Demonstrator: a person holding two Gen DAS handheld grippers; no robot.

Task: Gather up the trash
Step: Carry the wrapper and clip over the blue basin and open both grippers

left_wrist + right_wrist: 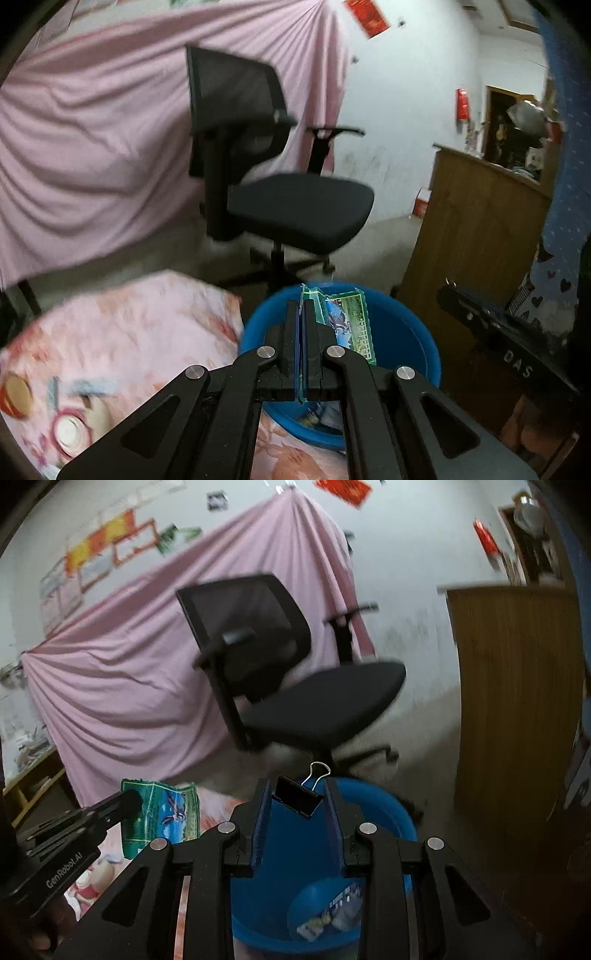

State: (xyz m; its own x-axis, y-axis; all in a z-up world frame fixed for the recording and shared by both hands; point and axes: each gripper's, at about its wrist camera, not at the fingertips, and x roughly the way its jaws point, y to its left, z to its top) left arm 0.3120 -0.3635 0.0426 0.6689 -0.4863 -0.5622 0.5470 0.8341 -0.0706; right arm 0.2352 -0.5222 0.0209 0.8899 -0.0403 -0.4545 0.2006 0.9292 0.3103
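Note:
My left gripper (303,314) is shut on a green printed wrapper (347,325) and holds it over the blue bin (413,339). In the right wrist view the left gripper (129,805) shows at the left with the wrapper (166,812). My right gripper (297,797) is shut on a black binder clip (297,800) with a silver handle, held above the blue bin (369,805). Some trash (328,915) lies at the bin's bottom.
A black office chair (288,199) stands behind the bin, before a pink hanging sheet (92,147). A wooden cabinet (472,236) is to the right. A pink floral quilt (122,350) lies left of the bin.

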